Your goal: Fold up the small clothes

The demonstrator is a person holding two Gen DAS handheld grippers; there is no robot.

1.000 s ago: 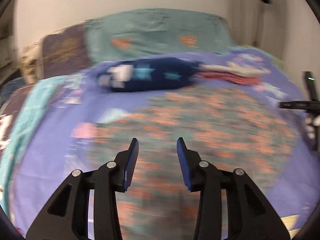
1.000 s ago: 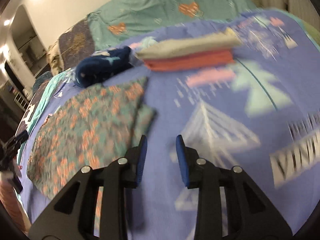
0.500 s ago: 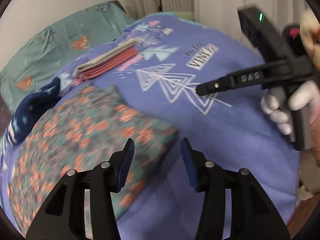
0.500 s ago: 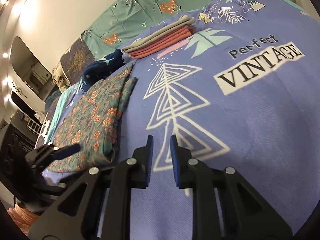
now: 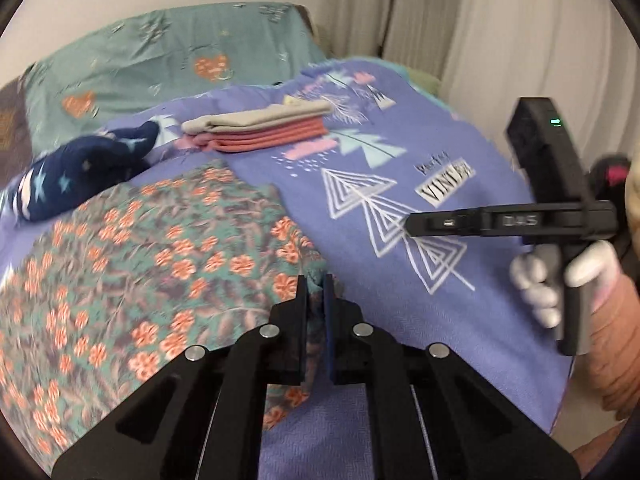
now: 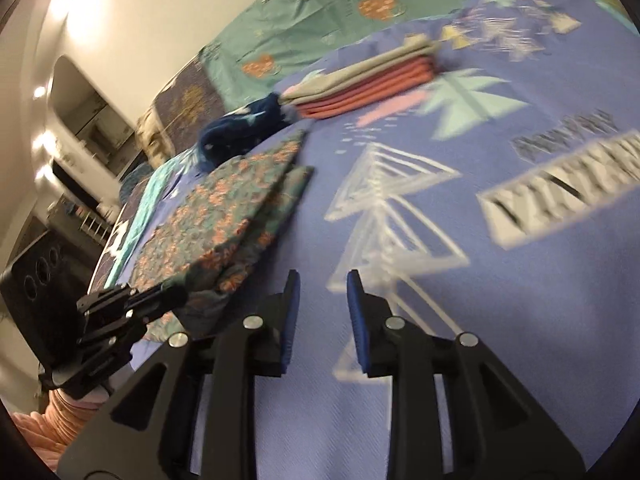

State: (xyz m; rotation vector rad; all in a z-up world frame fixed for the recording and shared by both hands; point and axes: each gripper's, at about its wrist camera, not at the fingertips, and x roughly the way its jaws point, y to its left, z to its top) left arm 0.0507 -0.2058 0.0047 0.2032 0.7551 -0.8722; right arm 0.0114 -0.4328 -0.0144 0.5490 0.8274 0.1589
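A green garment with orange flowers (image 5: 160, 264) lies folded on the purple blanket (image 5: 400, 300); it also shows in the right wrist view (image 6: 224, 220). My left gripper (image 5: 315, 284) is shut on the garment's near right corner. In the right wrist view the left gripper (image 6: 176, 294) pinches that same corner. My right gripper (image 6: 320, 280) is open and empty, low over the bare blanket to the right of the garment; it also shows in the left wrist view (image 5: 408, 226).
A folded stack of beige and red-orange clothes (image 5: 260, 130) lies at the back of the blanket. A dark blue star-patterned bundle (image 5: 80, 172) lies to its left. A teal pillow (image 5: 160, 60) stands behind, with curtains (image 5: 500, 40) at right.
My left gripper has closed onto the flowered garment's near right corner. My right gripper has opened wider and shifted over the blanket.
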